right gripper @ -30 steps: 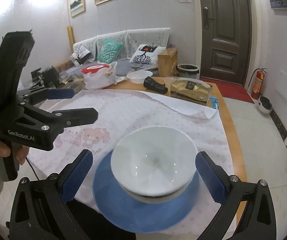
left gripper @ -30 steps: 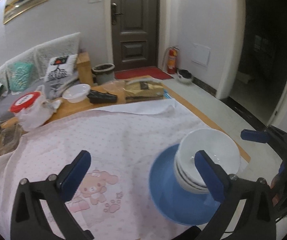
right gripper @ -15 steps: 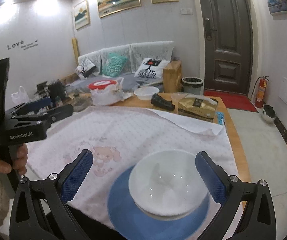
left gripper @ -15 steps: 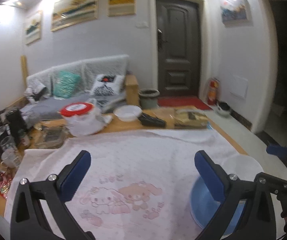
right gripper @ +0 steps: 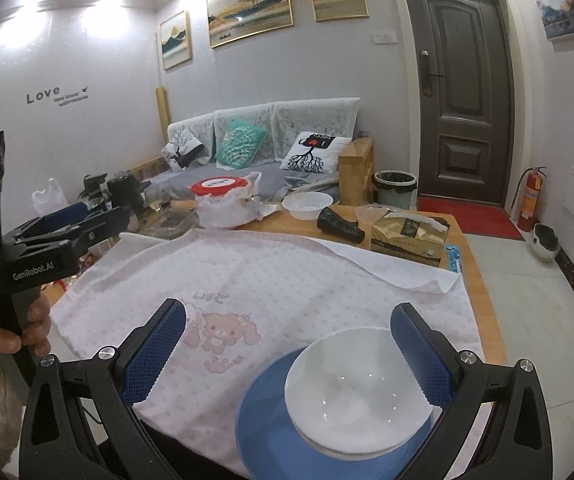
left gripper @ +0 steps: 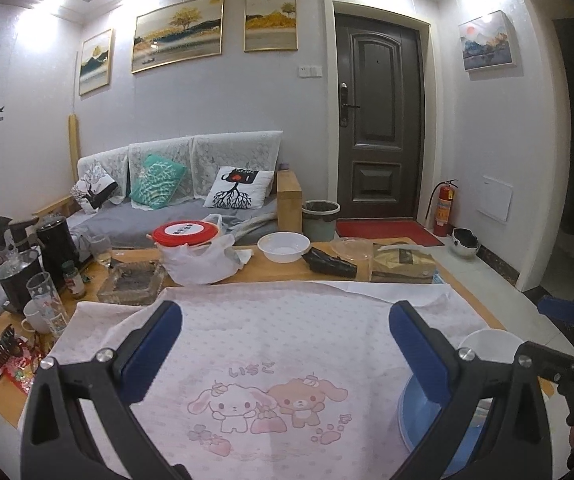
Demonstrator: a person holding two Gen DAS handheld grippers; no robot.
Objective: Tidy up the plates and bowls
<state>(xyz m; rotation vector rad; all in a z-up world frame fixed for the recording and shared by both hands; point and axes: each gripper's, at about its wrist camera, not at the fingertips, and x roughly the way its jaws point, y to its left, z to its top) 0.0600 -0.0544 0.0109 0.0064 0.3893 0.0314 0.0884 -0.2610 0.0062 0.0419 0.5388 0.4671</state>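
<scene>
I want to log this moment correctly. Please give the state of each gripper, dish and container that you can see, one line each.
left gripper: open, empty, above the cloth
right gripper: open, empty
white bowls: stacked, upright, on the plate
blue plate: flat on the cloth, at the table's near edge
far white bowl: upright, alone on the bare wood
red-lidded container: lid on, inside a plastic bag
door: shut

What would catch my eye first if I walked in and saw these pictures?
Probably the stack of white bowls on a blue plate at the near right corner of the table, on a pink cloth printed with cartoon animals. Next, the two hand-held grippers, left and right, each with blue-padded fingers spread wide and holding nothing. Clutter crowds the table's far end, notably a red-lidded tub.
</scene>
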